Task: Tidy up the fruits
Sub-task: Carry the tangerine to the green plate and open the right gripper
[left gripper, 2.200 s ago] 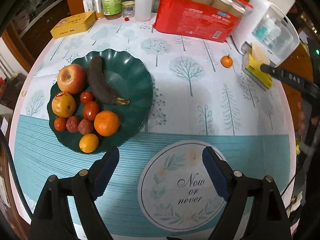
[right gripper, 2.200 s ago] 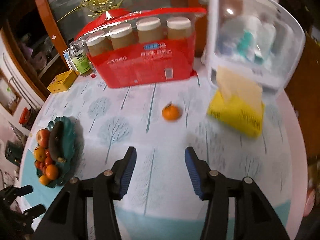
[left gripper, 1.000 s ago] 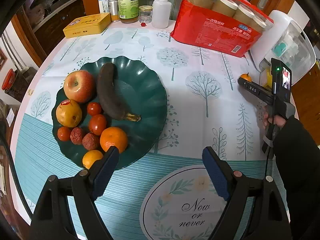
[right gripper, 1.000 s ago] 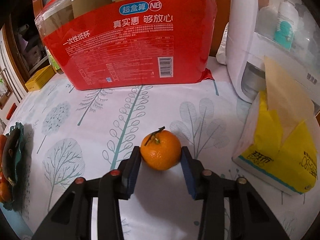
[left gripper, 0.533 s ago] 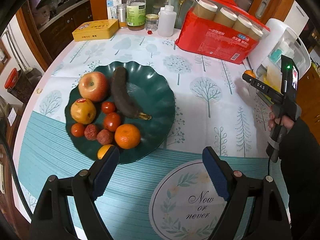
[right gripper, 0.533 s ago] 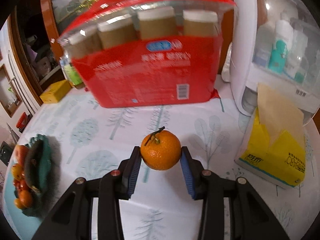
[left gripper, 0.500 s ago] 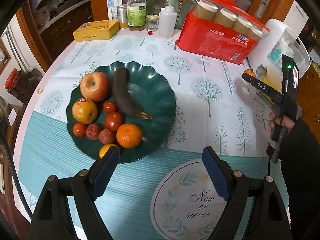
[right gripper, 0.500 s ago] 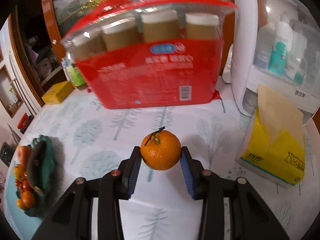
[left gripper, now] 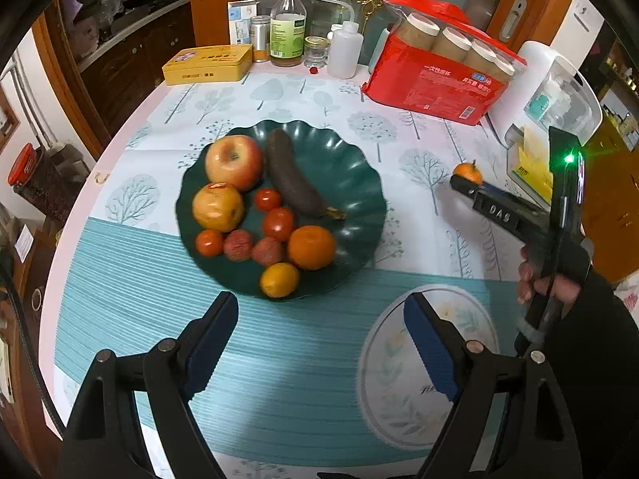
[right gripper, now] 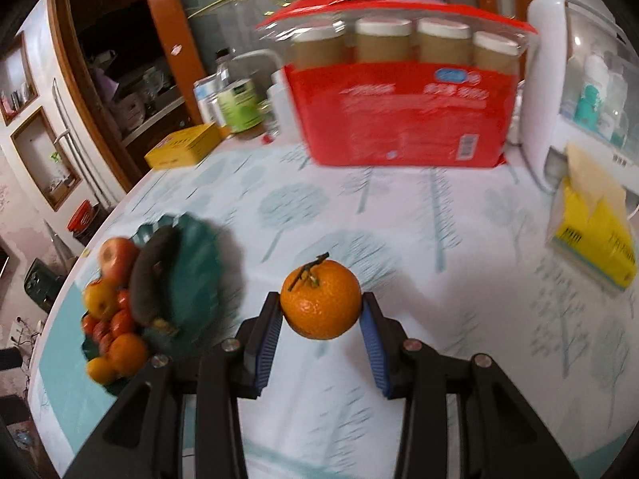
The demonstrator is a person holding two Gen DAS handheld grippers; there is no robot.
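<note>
Two handheld grippers work over a round table covered with a tree-print cloth; the right gripper (right gripper: 321, 321) has its blue pads pressed against both sides of a small mandarin (right gripper: 320, 299), stem and a bit of twig pointing up, and carries it clear of the cloth, with the tabletop visible underneath; in the left wrist view the same mandarin (left gripper: 468, 172) shows at the tip of that tool, well apart from the dark green scalloped plate (left gripper: 355, 183); the left gripper (left gripper: 319, 343) hangs empty with its jaws spread wide, just short of the plate's near rim; on the plate lie an apple (left gripper: 233, 161), a blackened banana (left gripper: 293, 181), a yellowish pear-like fruit (left gripper: 217, 206), several small red fruits, and two orange citrus near the front; a red pack of paper cups (left gripper: 435, 80) and a yellow tissue pack (right gripper: 591, 239) stand toward the back and right; the mandarin is probably light, with soft, loose skin and flesh that bruises if squeezed hard, so a gentle hold across its widest middle, as now, suits it; its round, waxy skin might roll or slip between flat pads, and the bare right half of the plate looks like the sensible place to set it.
</note>
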